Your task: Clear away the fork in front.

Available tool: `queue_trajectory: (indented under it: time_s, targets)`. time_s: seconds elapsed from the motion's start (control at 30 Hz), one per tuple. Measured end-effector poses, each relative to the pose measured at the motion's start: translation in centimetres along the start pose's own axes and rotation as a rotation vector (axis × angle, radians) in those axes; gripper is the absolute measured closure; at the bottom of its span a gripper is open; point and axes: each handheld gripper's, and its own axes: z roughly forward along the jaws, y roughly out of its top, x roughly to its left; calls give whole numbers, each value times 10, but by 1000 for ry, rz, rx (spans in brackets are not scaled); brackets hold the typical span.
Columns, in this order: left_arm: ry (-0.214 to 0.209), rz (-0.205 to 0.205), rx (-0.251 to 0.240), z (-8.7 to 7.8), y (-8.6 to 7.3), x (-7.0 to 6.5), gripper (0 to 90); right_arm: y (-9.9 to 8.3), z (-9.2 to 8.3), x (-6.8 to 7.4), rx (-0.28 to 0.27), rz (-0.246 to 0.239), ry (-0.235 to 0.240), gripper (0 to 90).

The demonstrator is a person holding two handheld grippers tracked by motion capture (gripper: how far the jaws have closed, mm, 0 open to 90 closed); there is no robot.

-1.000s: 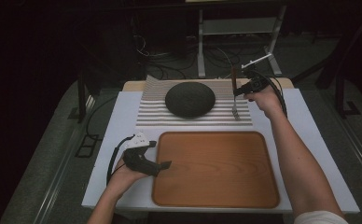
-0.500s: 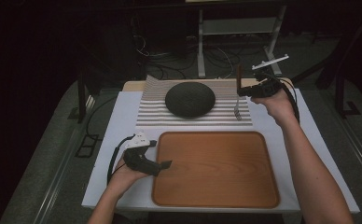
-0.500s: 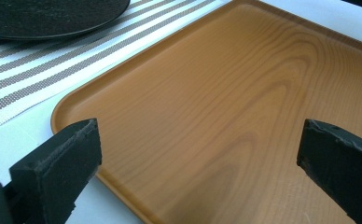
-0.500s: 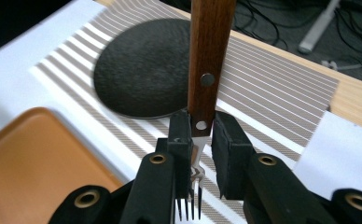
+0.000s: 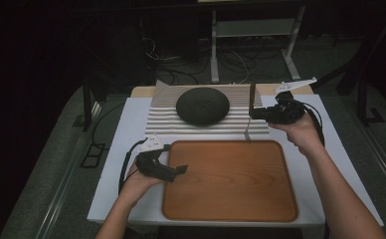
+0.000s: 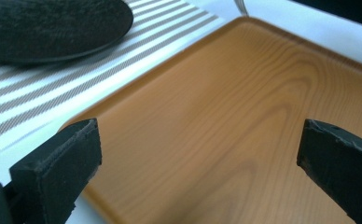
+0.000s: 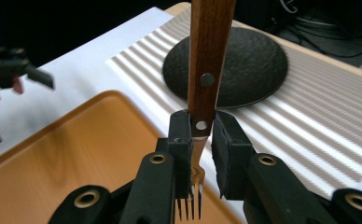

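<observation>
One wooden-handled metal fork (image 7: 206,88), pinched upright in the right gripper (image 7: 200,140), fingers (image 7: 181,135) clamped at the foot of the handle, tines down above the far right edge of the single bare rectangular wooden tray (image 5: 231,179). Just beyond, one dark round plate (image 5: 202,105) on one grey-striped placemat (image 5: 161,119). Left gripper (image 5: 178,171) low over the tray's left rim, fingers (image 6: 58,163) spread wide around nothing. Open white surface (image 5: 126,144) along both sides

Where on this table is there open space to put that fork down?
The wooden tray is bare all over, between the left gripper and the right forearm. The striped mat has a free strip beside the dark plate. The fork hangs by the tray's far right corner.
</observation>
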Motion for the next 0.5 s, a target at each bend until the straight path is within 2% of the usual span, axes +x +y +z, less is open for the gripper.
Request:
queue_trajectory:
  time_s: [0.17, 0.5]
  targets:
    - [-1, -4, -25, 4, 18, -3, 0, -8, -2, 8, -7, -13, 31, 771]
    - [-23, 54, -54, 23, 69, -13, 0, -21, -8, 24, -19, -28, 72, 770]
